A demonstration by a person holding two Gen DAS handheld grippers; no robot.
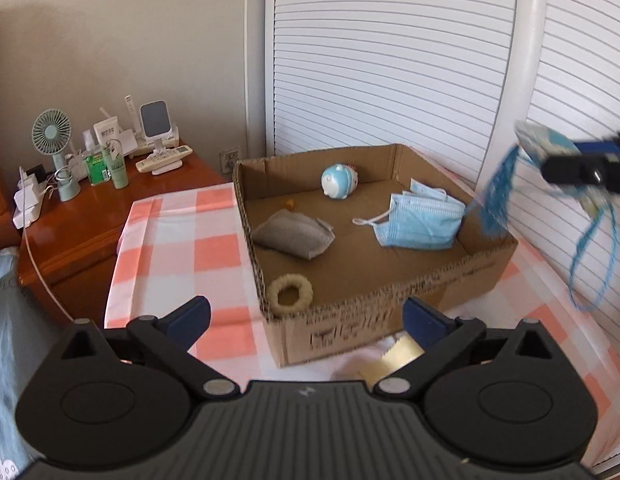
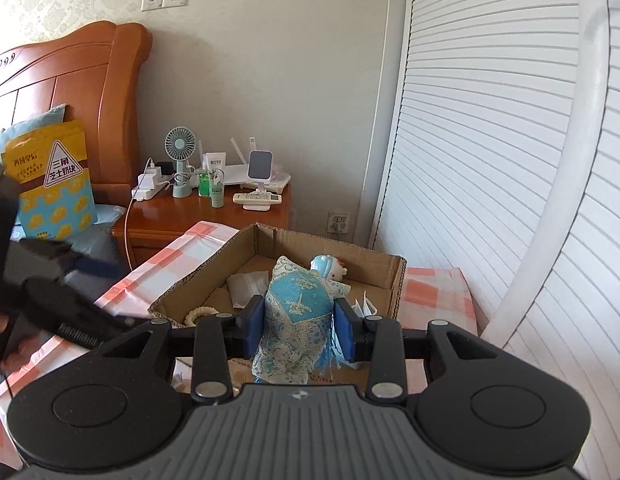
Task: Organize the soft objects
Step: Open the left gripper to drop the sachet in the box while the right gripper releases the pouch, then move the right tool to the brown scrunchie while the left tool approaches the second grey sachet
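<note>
A shallow cardboard box [image 1: 390, 292] sits on a checked cloth [image 1: 178, 240] just ahead of both grippers, already holding a blue face mask [image 1: 420, 222], a grey pouch [image 1: 294, 236], a small blue-and-white plush toy [image 1: 339, 181] and a woven ring [image 1: 290, 294]. The risk from here is a missed drop: the embroidered blue sachet [image 2: 298, 312] hangs above the box's near wall, and its long tassel and cord loop [image 1: 594, 256], trailing below the pads, could snag on the cardboard rim or drape outside it, tipping the sachet onto the cloth. A release too near the edge would do the same, and the light box could shift if nudged. The right gripper [image 2: 300, 326] stands partly closed, its blue pads pressed on either side of the sachet. The left gripper [image 1: 306, 320] is spread wide and empty, nothing between its fingers [image 1: 190, 318], the box's front wall just beyond them.
</note>
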